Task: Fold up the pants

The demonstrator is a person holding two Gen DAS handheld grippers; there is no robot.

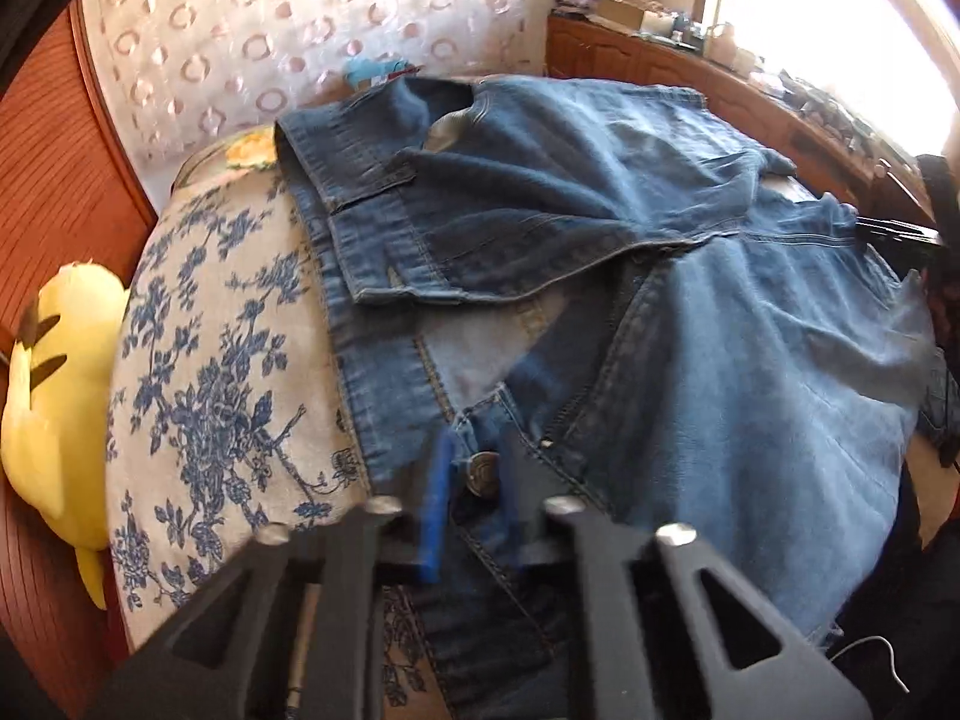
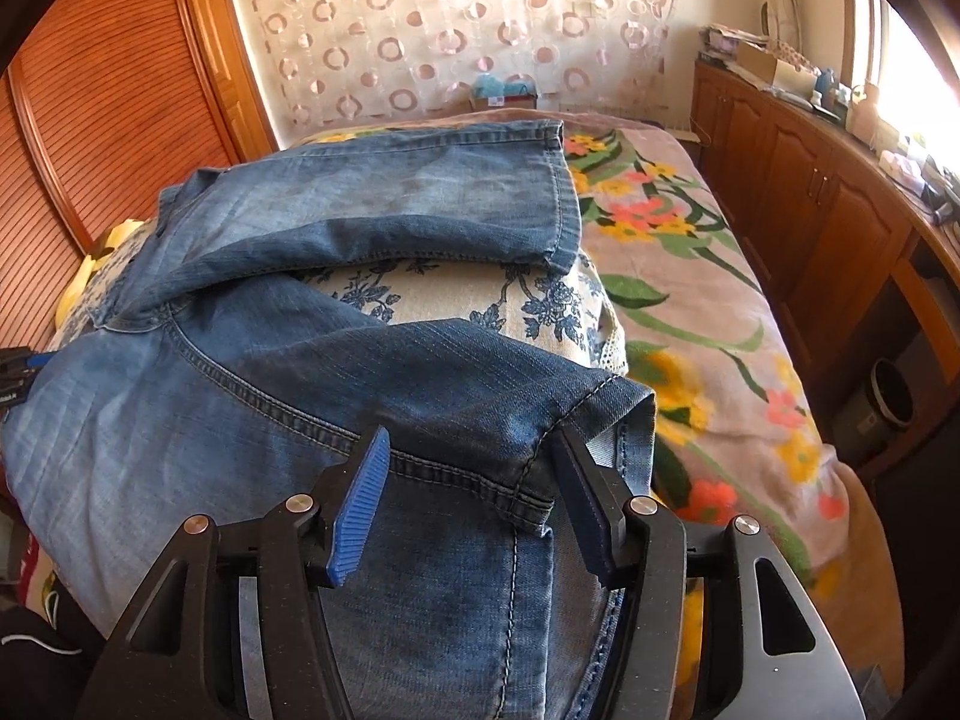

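Jeans (image 2: 252,420) spread on bed (image 2: 720,300). Left hand-held gripper (image 1: 471,480) clenched on waistband near button (image 1: 483,471); right hand-held gripper (image 2: 468,504) released, straddling leg hem. Risk: thin bite slips, fold skews.

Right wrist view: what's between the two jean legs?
In the right wrist view, a strip of the blue floral cloth shows between the far leg and the near leg of the jeans; nothing else lies there.
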